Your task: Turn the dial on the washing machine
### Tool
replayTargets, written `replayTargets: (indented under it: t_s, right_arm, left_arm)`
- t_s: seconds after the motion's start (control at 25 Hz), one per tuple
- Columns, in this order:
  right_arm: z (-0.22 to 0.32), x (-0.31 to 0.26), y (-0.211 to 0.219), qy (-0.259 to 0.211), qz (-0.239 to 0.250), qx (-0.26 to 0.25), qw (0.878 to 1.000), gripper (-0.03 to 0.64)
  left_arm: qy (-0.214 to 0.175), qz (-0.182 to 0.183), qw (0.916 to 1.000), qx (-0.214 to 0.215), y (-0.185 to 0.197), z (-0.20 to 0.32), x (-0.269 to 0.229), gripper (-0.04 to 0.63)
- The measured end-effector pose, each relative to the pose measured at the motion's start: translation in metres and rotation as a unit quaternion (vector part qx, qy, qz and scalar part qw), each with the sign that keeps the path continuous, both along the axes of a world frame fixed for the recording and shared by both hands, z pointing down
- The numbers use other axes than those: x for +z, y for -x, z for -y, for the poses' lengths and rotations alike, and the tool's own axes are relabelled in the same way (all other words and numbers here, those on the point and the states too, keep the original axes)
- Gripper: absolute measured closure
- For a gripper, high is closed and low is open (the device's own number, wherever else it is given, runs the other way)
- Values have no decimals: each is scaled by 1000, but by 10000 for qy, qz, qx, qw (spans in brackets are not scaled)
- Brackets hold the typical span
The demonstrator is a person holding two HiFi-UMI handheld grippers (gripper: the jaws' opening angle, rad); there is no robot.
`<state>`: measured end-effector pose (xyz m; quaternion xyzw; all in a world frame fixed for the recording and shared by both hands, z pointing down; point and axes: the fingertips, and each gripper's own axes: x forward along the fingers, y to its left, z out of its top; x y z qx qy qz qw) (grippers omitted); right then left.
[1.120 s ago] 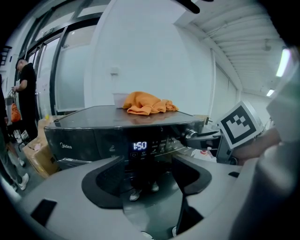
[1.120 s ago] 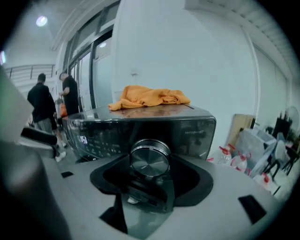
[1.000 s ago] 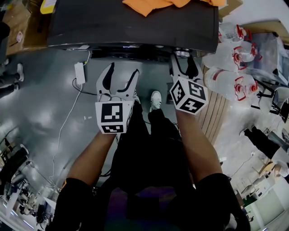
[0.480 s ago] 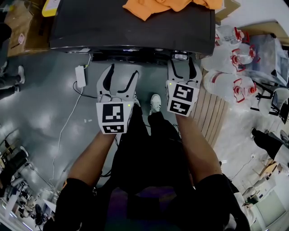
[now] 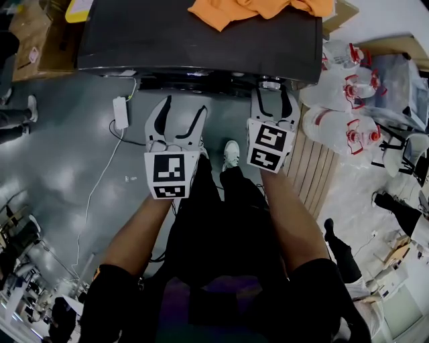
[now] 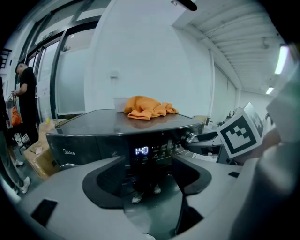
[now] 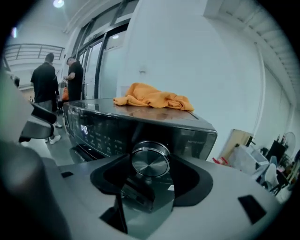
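The dark washing machine [image 5: 194,33] stands in front of me, an orange cloth [image 5: 255,8] lying on its lid. Its silver dial [image 7: 150,159] sits at the panel's right end, and in the head view only a sliver of that dial [image 5: 270,84] shows. My right gripper [image 5: 272,91] is around it, jaws closing, and both pads lie against the dial's rim in the right gripper view [image 7: 151,165]. My left gripper [image 5: 184,104] hangs open in front of the panel, nothing between its fingers. In the left gripper view [image 6: 150,174] the lit display [image 6: 142,150] reads 1:40.
Several large water bottles [image 5: 348,87] crowd the floor right of the machine. A white adapter and cable [image 5: 120,110] trail over the grey floor at left. Cardboard boxes [image 5: 27,33] stand at far left. Two people [image 7: 47,89] stand beyond the machine's left side.
The right gripper's marker cube was tilted a second ago and now sits upright, so the gripper has rolled about the dial. The left gripper has stayed where it was.
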<state>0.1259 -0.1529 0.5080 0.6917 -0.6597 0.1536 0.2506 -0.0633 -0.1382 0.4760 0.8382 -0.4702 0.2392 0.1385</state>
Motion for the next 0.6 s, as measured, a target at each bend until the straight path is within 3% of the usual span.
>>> replayTargets:
  t_s: [0.16, 0.32, 0.48, 0.6]
  right_arm:
    - [-1, 2, -5, -127, 883, 172, 9959, 339]
    - [-1, 1, -9, -238, 1852, 304, 9819, 339]
    - [-1, 1, -9, -199, 1831, 228, 9826, 337]
    - [-2, 2, -6, -85, 1206, 5, 9927, 336]
  left_arm:
    - [-15, -30, 10000, 0, 0, 1, -1, 293]
    - [-20, -31, 10000, 23, -2, 1, -2, 293]
    - [-37, -23, 10000, 35, -4, 0, -3, 293]
    - [-70, -25, 10000, 33, -6, 0, -6, 293]
